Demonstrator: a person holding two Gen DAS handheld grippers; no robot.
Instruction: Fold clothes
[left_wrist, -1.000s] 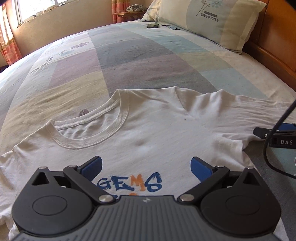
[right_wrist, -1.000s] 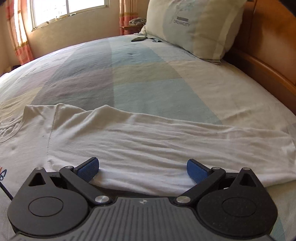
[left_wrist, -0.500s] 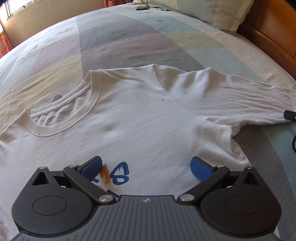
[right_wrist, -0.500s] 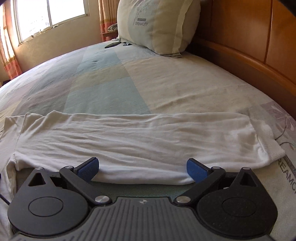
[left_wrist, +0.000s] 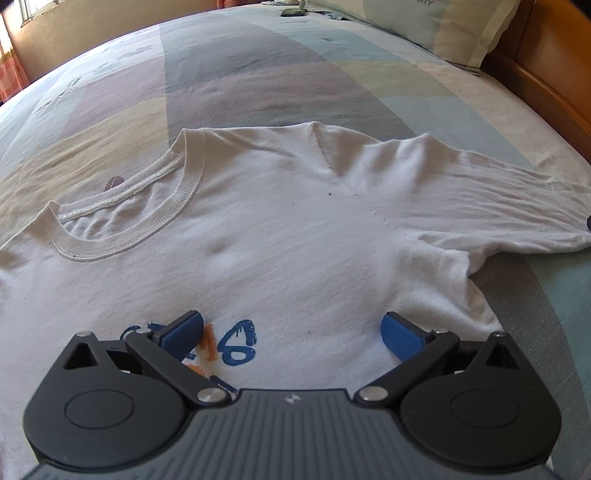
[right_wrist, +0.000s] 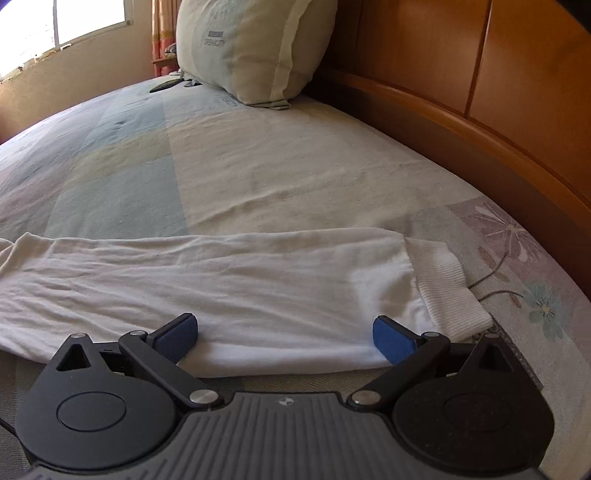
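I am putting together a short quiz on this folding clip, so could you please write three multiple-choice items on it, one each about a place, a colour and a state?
1. Where does the white shirt lie?
A. on the bed
B. on a chair
C. on the floor

2. What colour are the pads on the fingers?
A. red
B. blue
C. green

3. How is the right gripper?
A. shut on the cuff
B. shut on the pillow
C. open over the sleeve

Answers:
1 A, it is spread on the patchwork bedspread.
2 B, both pads are blue.
3 C, its fingers stand wide apart above the long sleeve.
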